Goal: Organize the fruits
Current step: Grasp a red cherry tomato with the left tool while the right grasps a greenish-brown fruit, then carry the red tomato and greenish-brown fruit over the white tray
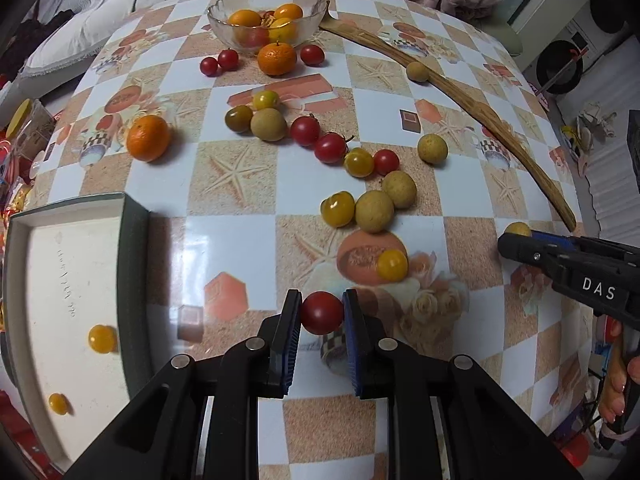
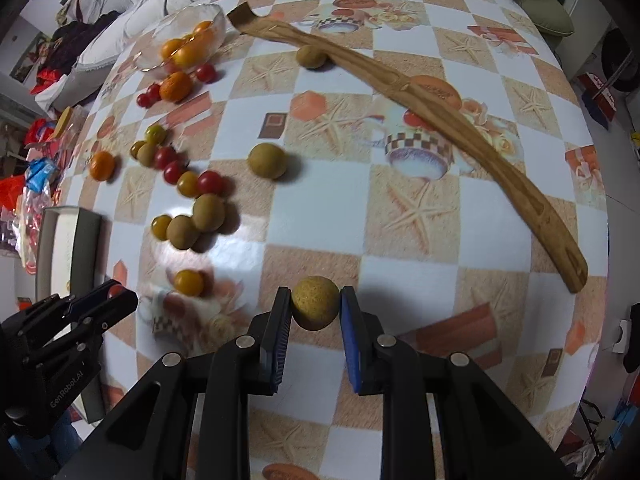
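My left gripper (image 1: 322,312) is shut on a red cherry tomato (image 1: 322,313), just above the table near its front. My right gripper (image 2: 315,308) is shut on a tan longan (image 2: 315,307); it also shows in the left wrist view (image 1: 516,236) at the right edge. Red and yellow tomatoes, longans (image 1: 374,211) and tangerines (image 1: 147,138) lie scattered over the table's middle. A glass bowl (image 1: 224,26) at the back holds several tangerines and tomatoes. A white box (image 1: 132,216) at front left holds two yellow tomatoes (image 1: 102,338).
A long curved wooden tray (image 2: 404,84) runs across the right side of the table, with one longan (image 2: 311,56) against it. Pillows and clothes lie behind the table; clutter and bags sit past the left edge.
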Demonstrator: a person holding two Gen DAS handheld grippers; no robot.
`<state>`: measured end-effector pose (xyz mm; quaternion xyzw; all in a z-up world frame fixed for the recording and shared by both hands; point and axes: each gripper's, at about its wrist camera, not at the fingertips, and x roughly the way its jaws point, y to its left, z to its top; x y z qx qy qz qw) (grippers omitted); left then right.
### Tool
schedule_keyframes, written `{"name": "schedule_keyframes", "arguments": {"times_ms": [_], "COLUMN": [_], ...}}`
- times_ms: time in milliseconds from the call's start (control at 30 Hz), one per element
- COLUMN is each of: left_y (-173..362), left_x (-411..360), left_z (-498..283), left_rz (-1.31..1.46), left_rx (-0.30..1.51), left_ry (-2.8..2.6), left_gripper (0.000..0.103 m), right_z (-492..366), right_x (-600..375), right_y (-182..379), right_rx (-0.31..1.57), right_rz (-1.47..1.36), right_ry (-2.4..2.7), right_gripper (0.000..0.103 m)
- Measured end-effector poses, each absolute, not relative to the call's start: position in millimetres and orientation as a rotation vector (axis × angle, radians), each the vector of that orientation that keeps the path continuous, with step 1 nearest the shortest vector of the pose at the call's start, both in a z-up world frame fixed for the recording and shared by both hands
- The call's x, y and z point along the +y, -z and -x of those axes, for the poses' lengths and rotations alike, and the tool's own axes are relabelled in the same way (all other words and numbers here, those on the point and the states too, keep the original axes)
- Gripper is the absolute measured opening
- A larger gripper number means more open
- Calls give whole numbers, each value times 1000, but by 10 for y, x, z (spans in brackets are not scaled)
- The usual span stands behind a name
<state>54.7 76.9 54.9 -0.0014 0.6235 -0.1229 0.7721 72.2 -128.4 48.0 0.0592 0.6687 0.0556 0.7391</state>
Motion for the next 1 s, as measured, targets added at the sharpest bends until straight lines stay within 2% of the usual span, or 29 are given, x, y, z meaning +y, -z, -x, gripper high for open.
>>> {"name": "schedule_keyframes", "arguments": {"times_ms": [467,1000], "left_y": [-861,-928], "left_x": [1320,2485], "left_z": [-203,158], "left_rz": [25,136], "left_rx": [1317,1293], "left_ry": [230,33], "left_gripper": [22,22], "right_z": [-517,-529], "right_x": [-566,533], "right_y": [-770,-937], "right_rx": [1469,1450], "right_rz": [-55,70], "right_ry": [-221,-389], "right_gripper": [26,27]}}
